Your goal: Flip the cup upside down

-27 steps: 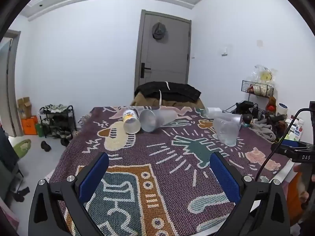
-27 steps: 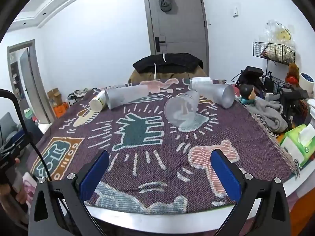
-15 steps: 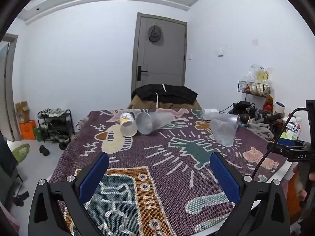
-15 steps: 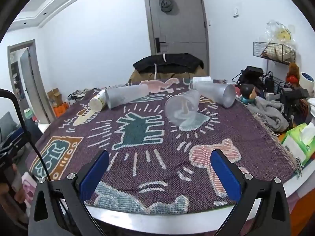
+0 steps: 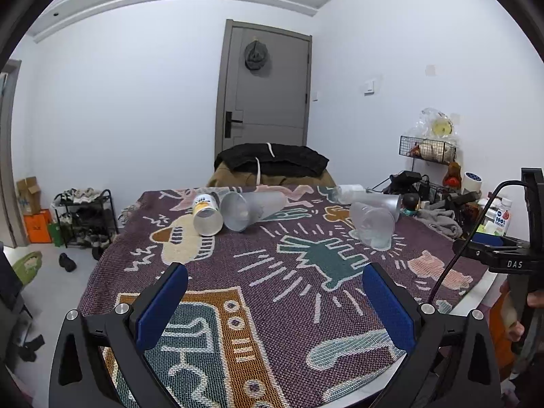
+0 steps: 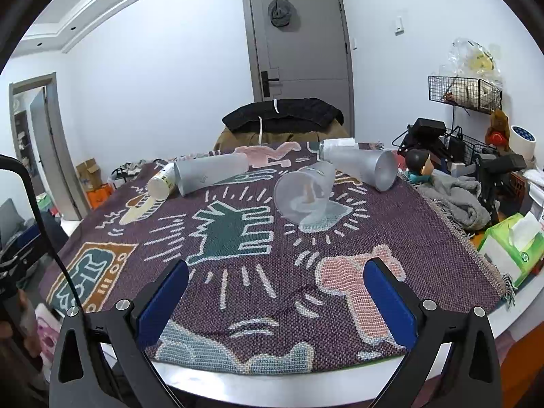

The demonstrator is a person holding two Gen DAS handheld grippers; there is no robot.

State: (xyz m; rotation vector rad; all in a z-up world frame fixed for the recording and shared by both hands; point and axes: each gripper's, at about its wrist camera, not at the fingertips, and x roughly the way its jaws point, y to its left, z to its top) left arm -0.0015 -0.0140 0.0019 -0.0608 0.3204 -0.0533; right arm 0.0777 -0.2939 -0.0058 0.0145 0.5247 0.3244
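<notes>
Several cups lie on their sides on a patterned purple cloth [image 6: 425, 248]. A clear cup [image 6: 304, 192] lies nearest, mouth toward me; it also shows in the left wrist view [image 5: 372, 224]. A frosted grey cup [image 6: 365, 166] lies behind it. A tall frosted cup [image 6: 210, 173] and a small yellow-labelled paper cup [image 6: 163, 183] lie at the back left; the left wrist view shows them as well [image 5: 251, 209] [image 5: 205, 214]. My left gripper [image 5: 273, 301] is open and empty over the near left cloth. My right gripper [image 6: 275, 297] is open and empty near the front edge.
A chair with a dark jacket [image 6: 282, 117] stands behind the table. At the right are a grey cloth [image 6: 452, 200], a tissue box [image 6: 510, 248], a wire rack [image 6: 465, 93] and clutter. A shoe rack [image 5: 83, 217] stands on the floor at left.
The left gripper has risen and tilted up a little, so the cups sit lower in its view. The right gripper has barely moved. No cup has moved.
</notes>
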